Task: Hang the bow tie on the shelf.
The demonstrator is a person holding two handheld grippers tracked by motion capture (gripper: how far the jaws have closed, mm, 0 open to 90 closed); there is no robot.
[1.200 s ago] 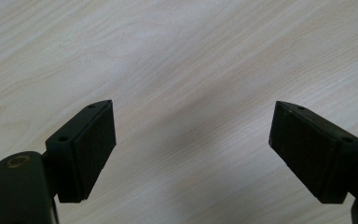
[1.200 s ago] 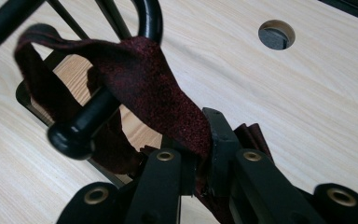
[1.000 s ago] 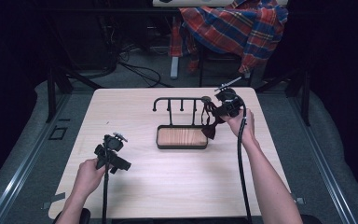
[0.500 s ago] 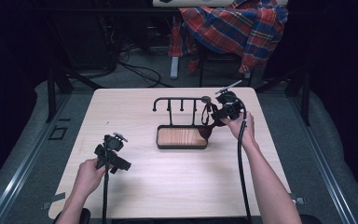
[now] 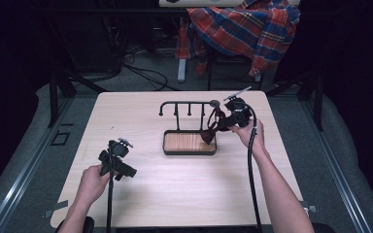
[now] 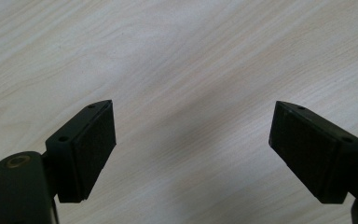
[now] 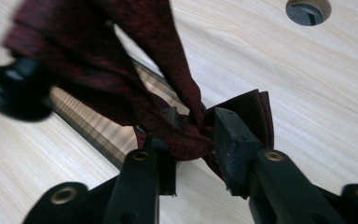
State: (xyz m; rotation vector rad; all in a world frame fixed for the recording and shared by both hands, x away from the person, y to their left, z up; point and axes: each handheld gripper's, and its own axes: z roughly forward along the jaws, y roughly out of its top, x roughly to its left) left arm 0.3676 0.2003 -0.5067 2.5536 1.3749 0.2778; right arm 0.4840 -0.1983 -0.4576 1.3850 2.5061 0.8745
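A dark red bow tie (image 5: pixel 208 134) hangs by its strap from the right end of a black hook rack (image 5: pixel 184 103) and droops onto the right end of the wooden tray (image 5: pixel 189 143). My right gripper (image 5: pixel 221 125) reaches in from the right. Its jaws have just been opening, and in the right gripper view they straddle the bow tie (image 7: pixel 242 112) at its knot, parted and loose around it (image 7: pixel 196 126). My left gripper (image 5: pixel 128 171) rests near the table's front left. It is open over bare wood (image 6: pixel 191 135), with nothing between its pads.
The rack has several free hooks left of the tie. A round hole (image 7: pixel 307 9) is cut in the light wood tabletop (image 5: pixel 175 194). Behind the table a plaid cloth (image 5: pixel 243 29) is draped over a chair, with cables on the floor.
The right gripper's jaws have spread apart around the bow tie's knot. Both hands have stayed nearly where they were.
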